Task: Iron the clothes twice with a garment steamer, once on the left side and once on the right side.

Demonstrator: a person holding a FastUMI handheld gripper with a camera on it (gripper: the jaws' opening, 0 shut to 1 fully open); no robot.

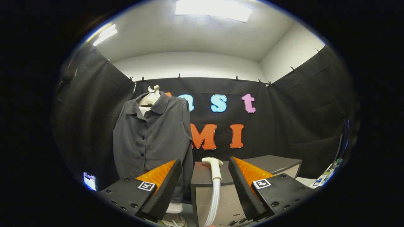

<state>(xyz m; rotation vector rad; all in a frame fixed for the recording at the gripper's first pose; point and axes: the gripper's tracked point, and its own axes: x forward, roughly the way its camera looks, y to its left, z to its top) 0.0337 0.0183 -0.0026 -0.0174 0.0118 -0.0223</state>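
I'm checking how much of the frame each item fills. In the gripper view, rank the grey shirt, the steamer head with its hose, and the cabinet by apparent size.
1. Grey shirt
2. Cabinet, partly hidden behind the open gripper
3. Steamer head with its hose

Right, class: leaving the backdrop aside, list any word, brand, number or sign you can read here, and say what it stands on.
None can be read.
Square markers on the gripper: black-and-white pattern, no words.
Shirt, steamer head, cabinet: no lettering visible.
Small screen beside the shirt: too small to read.
Coloured items right of the cabinet: too blurred.
The gripper is open, with the steamer head just ahead between its fingers.
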